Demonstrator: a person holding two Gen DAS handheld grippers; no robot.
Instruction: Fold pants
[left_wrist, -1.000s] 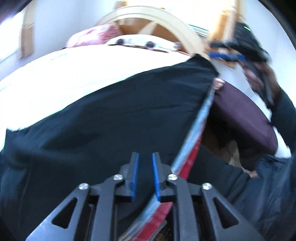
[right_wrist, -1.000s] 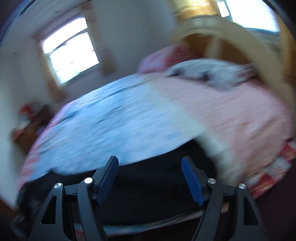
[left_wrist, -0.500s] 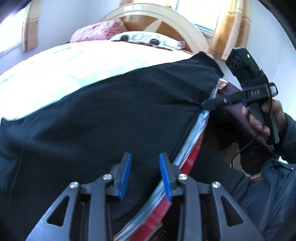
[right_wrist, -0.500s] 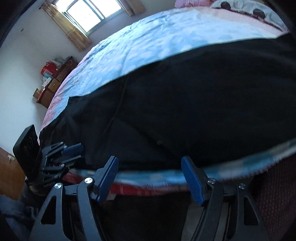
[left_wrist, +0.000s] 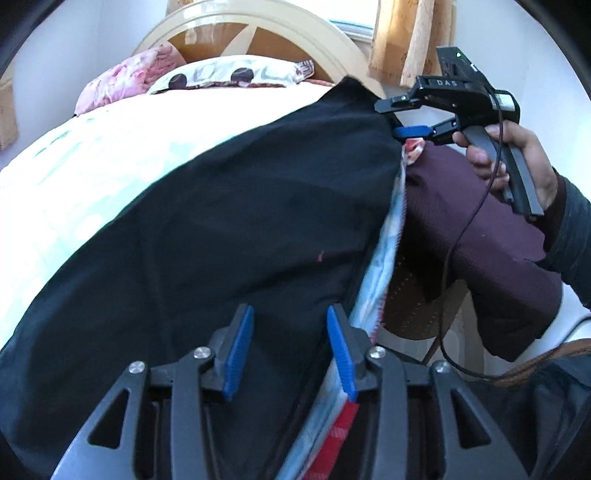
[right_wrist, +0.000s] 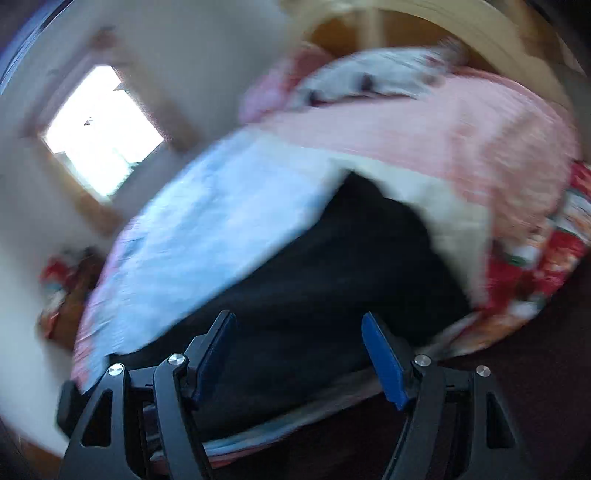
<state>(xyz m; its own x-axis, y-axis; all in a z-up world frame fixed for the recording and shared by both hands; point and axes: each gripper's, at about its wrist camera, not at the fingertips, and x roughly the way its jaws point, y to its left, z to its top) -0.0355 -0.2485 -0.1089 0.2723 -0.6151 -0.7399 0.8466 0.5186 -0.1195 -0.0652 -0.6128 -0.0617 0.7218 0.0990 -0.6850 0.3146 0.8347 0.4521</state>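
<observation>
Black pants (left_wrist: 229, 221) lie spread flat along the near edge of a bed; they also show in the blurred right wrist view (right_wrist: 332, 280). My left gripper (left_wrist: 288, 350) is open, its blue pads just above the pants' near edge, empty. My right gripper (right_wrist: 299, 354) is open and empty over the pants near the bed edge. In the left wrist view the right gripper (left_wrist: 402, 114) sits at the pants' far corner, jaws apart around the cloth edge.
The bed has a pale blue-green sheet (left_wrist: 74, 177), a pink blanket (right_wrist: 461, 140) and pillows (left_wrist: 236, 74) by a curved wooden headboard (left_wrist: 258, 26). A dark maroon cushion on a chair (left_wrist: 480, 229) stands beside the bed. A window (right_wrist: 99, 133) is on the far wall.
My left gripper has opened wider. My right gripper has swung from the pants' middle edge toward the far corner by the headboard; its view is motion-blurred.
</observation>
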